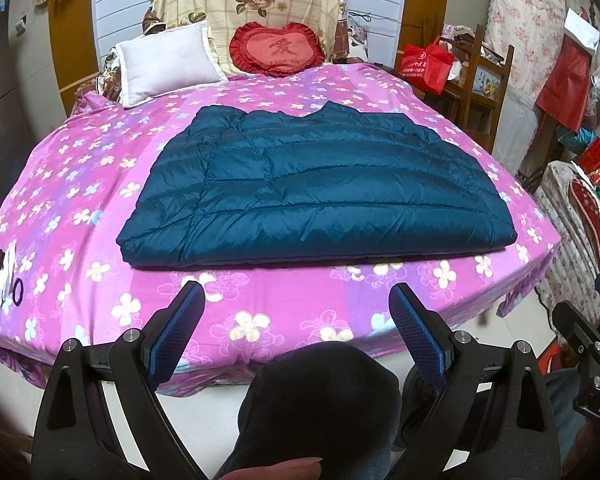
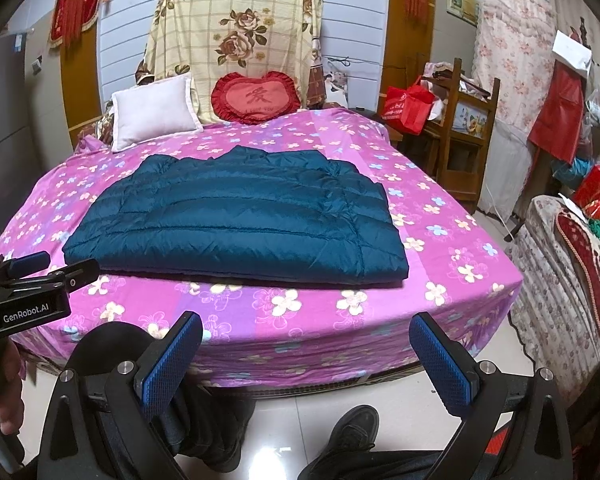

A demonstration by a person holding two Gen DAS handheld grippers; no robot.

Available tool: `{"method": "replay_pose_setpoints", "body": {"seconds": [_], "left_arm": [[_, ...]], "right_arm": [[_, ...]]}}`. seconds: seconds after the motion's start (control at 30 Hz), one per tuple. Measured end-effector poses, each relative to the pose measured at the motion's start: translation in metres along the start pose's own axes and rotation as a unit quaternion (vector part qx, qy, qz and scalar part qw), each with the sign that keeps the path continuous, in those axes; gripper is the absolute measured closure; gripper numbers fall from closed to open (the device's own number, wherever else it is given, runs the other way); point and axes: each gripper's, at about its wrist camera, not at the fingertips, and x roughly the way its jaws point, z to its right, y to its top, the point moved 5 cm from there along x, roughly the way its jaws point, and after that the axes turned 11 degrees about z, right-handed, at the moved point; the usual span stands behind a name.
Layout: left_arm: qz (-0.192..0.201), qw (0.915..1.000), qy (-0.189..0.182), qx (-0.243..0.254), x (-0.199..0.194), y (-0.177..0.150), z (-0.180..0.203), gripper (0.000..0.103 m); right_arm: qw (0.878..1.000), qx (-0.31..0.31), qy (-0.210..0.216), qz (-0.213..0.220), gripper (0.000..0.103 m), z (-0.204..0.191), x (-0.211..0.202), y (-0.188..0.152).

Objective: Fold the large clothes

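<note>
A dark teal quilted down jacket lies folded flat into a rectangle on the pink flowered bed sheet. It also shows in the right wrist view, on the sheet. My left gripper is open and empty, held over the bed's near edge, short of the jacket's front hem. My right gripper is open and empty, held back from the bed's foot above the tiled floor. The left gripper's body shows at the left of the right wrist view.
A white pillow and a red heart cushion sit at the head of the bed. A wooden chair with a red bag stands right of the bed. A covered sofa is at far right. My legs and shoe are below.
</note>
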Motion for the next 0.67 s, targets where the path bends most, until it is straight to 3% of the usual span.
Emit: {"method": "replay_pose_setpoints", "body": {"seconds": [0.67], "left_arm": [[0.013, 0.9998, -0.007, 0.013, -0.0043, -0.0012, 0.0047, 0.01]], "right_arm": [[1.0, -0.004, 0.003, 0.001, 0.0, -0.0001, 0.0025, 0.0017]]}}
